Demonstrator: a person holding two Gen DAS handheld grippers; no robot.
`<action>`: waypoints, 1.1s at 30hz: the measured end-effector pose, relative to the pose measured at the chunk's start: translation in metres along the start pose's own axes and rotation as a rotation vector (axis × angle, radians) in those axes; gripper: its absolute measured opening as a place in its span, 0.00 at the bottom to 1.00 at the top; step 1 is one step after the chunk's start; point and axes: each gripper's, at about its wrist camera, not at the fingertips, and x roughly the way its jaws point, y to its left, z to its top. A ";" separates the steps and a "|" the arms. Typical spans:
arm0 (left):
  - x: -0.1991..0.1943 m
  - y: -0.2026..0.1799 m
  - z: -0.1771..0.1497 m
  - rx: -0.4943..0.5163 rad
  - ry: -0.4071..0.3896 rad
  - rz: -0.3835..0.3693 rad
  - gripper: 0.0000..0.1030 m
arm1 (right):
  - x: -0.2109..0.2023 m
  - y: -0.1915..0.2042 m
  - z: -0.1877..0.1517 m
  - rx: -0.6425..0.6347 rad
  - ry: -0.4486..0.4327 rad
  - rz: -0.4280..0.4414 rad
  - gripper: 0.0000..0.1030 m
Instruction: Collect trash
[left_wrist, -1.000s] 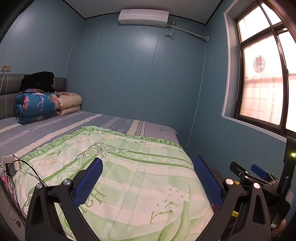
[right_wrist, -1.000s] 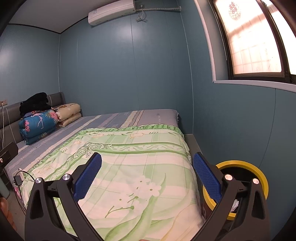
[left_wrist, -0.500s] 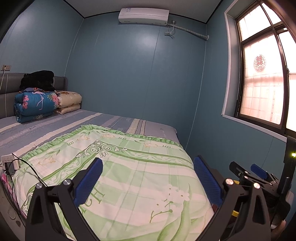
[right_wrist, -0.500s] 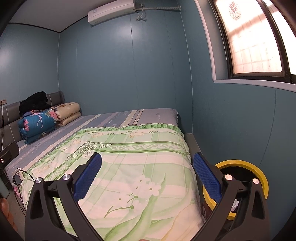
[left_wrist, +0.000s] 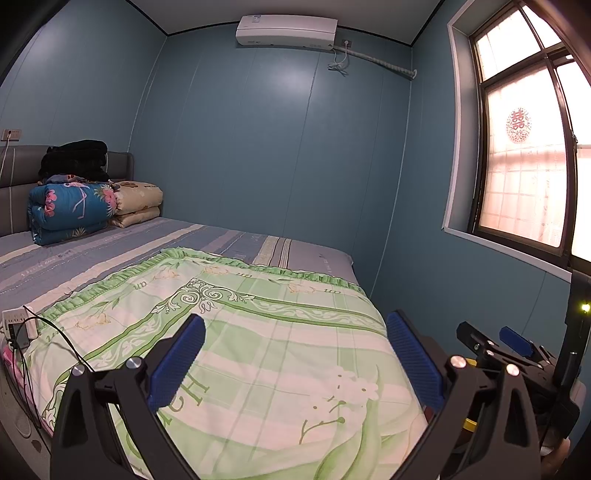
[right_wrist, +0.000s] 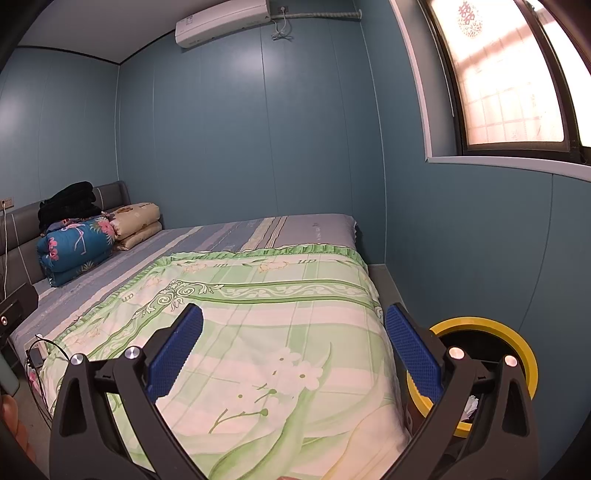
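A black trash bin with a yellow rim (right_wrist: 517, 339) stands on the floor between the bed's right side and the blue wall. Something white and crumpled (right_wrist: 471, 404) lies inside it. My right gripper (right_wrist: 293, 354) hangs open above the green floral quilt (right_wrist: 277, 332), its right finger in front of the bin, nothing between the blue pads. My left gripper (left_wrist: 295, 363) is also open and empty over the quilt (left_wrist: 258, 350). In the left wrist view the right gripper (left_wrist: 513, 343) shows at the right, with a sliver of the bin's yellow rim (left_wrist: 469, 424) behind it.
Folded quilts and dark clothes (left_wrist: 74, 199) are stacked at the headboard. A power strip with a charger and cables (left_wrist: 18, 325) lies at the bed's left edge. A window (left_wrist: 524, 177) is on the right wall. A hand (right_wrist: 11, 417) shows at the lower left.
Both views have drifted only slightly. The grippers stay open and empty over the bed.
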 end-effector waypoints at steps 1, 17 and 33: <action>0.000 0.000 0.000 0.000 0.001 0.000 0.92 | 0.000 0.000 0.000 -0.001 0.000 -0.001 0.92; 0.005 0.000 -0.003 0.009 0.015 -0.008 0.92 | 0.006 -0.002 -0.003 0.006 0.011 -0.001 0.92; 0.012 0.000 -0.006 -0.007 0.039 -0.024 0.92 | 0.008 -0.002 -0.005 0.016 0.019 -0.001 0.92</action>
